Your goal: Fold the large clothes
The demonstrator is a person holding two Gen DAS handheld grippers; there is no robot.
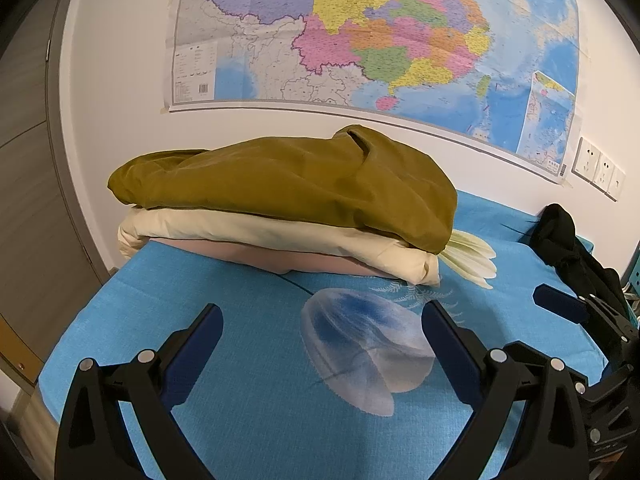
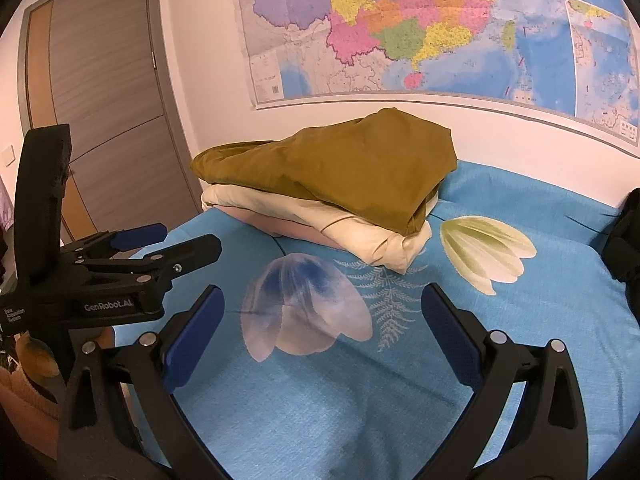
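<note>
Left wrist view. The left hand-held gripper [image 1: 322,328] hangs low over the bed [image 1: 248,400], fingers spread wide, nothing between them; only the blue floral sheet and its pale printed tulip show in the gap. The folded pile sits ahead against the wall: an olive-brown garment [image 1: 288,184] on top, a cream garment [image 1: 248,236] under it, a pink layer [image 1: 280,258] at the bottom, edges roughly squared. The pile is pushed to the far side, likely to keep the near sheet free as folding space. A black garment [image 1: 560,236] lies crumpled at the right edge of the bed, apart from the pile; it appears to be the next piece to fold. The right hand-held gripper [image 1: 560,308] enters at the right, between the camera and that black heap.

Right wrist view. The right hand-held gripper [image 2: 322,328] is likewise spread and empty, aimed at the open sheet. The left hand-held gripper [image 2: 176,240] shows side-on at the left, its fingers apart. The olive-brown garment [image 2: 340,172] tops the same pile, near the wall map [image 2: 400,28]. The black garment [image 2: 624,240] is barely in frame at the right, so reaching it probably calls for a turn that way. A door [image 2: 104,120] stands left of the bed. Nothing blocks the path across the sheet.
</note>
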